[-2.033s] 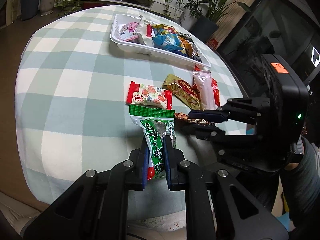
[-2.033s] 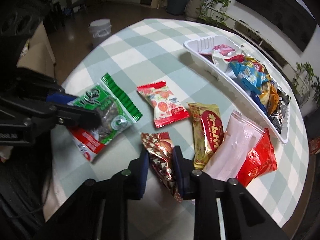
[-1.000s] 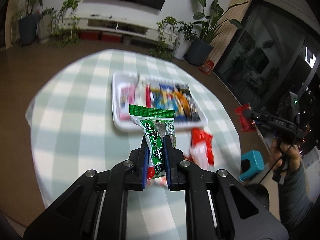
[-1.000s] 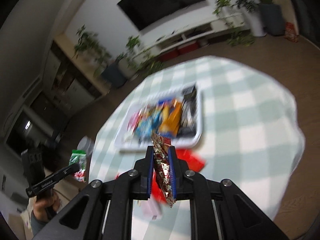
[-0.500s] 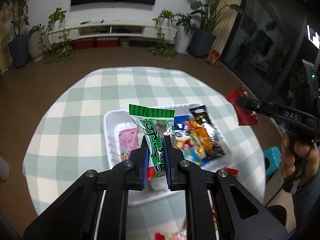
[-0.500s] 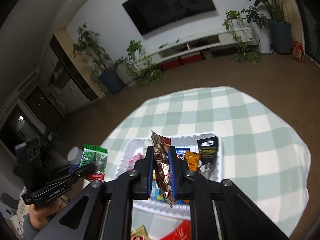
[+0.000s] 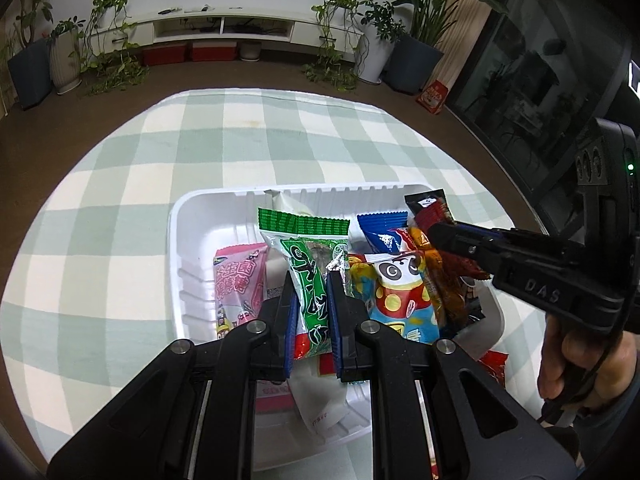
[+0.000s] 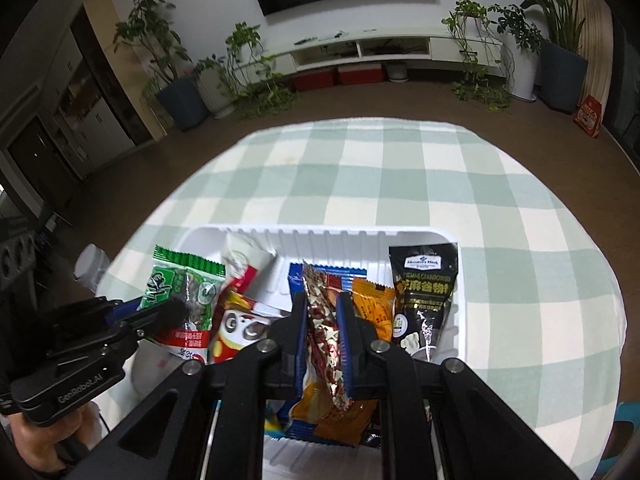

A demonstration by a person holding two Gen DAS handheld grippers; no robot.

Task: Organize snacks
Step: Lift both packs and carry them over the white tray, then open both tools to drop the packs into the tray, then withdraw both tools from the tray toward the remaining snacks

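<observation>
My left gripper [image 7: 311,300] is shut on a green snack packet [image 7: 310,264] and holds it over the left part of the white tray [image 7: 188,216]. My right gripper [image 8: 323,316] is shut on a red and gold star-patterned snack packet [image 8: 322,320] and holds it over the tray's [image 8: 336,236] right part. The tray holds several packets: a pink one [image 7: 238,280], a panda one [image 7: 400,292], a blue one [image 7: 380,232], an orange one [image 8: 370,304] and a black one [image 8: 424,292]. The right gripper shows in the left wrist view [image 7: 448,240]; the left gripper shows in the right wrist view [image 8: 168,312].
The tray sits on a round table with a green and white checked cloth [image 7: 240,140]. A red packet [image 7: 494,364] lies on the cloth beside the tray's near right corner. Potted plants [image 8: 176,92] and a low white TV bench [image 7: 224,28] stand across the brown floor.
Both grippers lifted their packets from the cloth, swung round to the tray and came down closer over it. Each still holds its packet.
</observation>
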